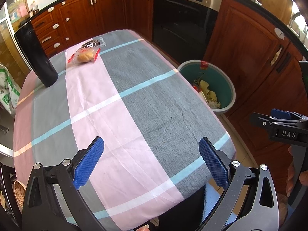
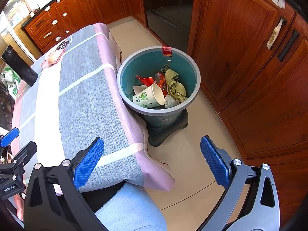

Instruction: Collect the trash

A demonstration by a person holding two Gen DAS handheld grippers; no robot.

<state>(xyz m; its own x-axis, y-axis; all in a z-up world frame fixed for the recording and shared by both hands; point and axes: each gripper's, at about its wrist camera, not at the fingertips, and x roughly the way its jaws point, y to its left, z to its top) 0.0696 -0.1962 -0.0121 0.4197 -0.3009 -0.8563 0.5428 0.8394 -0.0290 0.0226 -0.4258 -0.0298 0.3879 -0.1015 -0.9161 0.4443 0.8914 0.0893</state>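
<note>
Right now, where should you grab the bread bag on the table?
Grip the bread bag across its puffy middle, coming from above with the left gripper, which is open and faces it. It lies flat on the table, so there is little side to pinch, and the thin clear edge would probably slip. The black bottle stands to its left, so stay clear of it.

Red-brown wooden cabinets [image 1: 80, 15], black built-in oven [image 1: 182, 21], beige tiled floor [image 2: 184, 154], daylight from left window [image 1: 7, 13]

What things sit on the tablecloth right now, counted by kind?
Bagged bread: 1
Black cylinder: 1
Total: 2
</note>
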